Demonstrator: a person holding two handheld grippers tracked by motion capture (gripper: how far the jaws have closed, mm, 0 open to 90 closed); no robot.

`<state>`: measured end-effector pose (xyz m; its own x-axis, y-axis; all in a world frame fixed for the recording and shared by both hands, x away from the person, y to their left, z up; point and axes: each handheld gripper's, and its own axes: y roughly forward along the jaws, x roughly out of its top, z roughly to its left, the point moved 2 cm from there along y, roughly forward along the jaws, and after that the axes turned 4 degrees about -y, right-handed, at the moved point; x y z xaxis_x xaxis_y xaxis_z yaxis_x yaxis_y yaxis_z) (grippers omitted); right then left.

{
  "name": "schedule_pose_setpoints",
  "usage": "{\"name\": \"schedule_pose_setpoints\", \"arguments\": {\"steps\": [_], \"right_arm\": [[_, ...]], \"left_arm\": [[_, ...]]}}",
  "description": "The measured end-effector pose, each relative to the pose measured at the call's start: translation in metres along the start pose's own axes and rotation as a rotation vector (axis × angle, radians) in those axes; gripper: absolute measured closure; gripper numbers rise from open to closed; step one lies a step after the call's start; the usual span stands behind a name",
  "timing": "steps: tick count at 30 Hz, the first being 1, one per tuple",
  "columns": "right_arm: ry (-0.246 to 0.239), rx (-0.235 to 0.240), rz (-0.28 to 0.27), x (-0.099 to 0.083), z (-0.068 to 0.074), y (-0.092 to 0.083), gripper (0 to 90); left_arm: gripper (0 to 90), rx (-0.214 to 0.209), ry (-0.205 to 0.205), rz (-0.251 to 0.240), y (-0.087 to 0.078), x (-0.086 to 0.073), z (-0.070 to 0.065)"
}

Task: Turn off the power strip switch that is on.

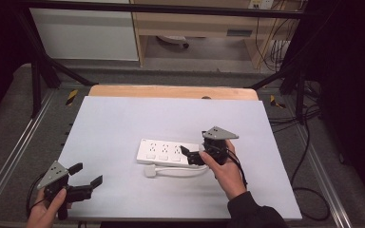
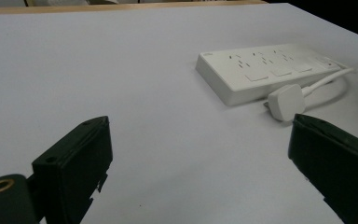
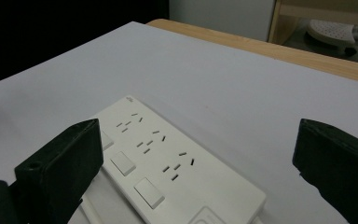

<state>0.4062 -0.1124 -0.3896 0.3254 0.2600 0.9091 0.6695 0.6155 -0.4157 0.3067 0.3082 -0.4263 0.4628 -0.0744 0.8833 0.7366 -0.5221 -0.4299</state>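
Power strip: white power strip (image 1: 164, 152), flat rectangular block of smooth matte plastic with rounded corners, lying near the centre of the desk (image 1: 123, 118); three socket groups in a row, each with a square rocker switch beside it.
Plug and cord: white moulded plug (image 1: 151, 171), blocky with softened edges, lying just beside the strip's near long edge; a round white cord (image 1: 183, 173) curves from it toward the strip's right end.
Desk: pale grey matte top, smooth and even, with a light wooden strip (image 1: 171, 91) along the far edge.
Left hand-held gripper (image 1: 86, 175): held low at the desk's near left corner, well apart from the strip; black blocky jaws spread wide, nothing between them.
Right hand-held gripper (image 1: 190, 153): held at the strip's right end; jaws spread apart, holding nothing; grey three-cornered plate on top.
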Motion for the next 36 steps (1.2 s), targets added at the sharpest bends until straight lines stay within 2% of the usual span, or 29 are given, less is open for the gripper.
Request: {"name": "schedule_pose_setpoints", "arguments": {"steps": [20,36], "right_arm": [[0.016,-0.051,-0.034,0.0,-0.026,-0.034,1.9],[0.05,-0.129,-0.062,-0.006,-0.054,-0.068,1.8]], "left_arm": [[6.2,0.001,0.003,0.001,0.0,0.0,0.0],[6.2,0.001,0.003,0.004,0.0,0.0,0.0]]}}
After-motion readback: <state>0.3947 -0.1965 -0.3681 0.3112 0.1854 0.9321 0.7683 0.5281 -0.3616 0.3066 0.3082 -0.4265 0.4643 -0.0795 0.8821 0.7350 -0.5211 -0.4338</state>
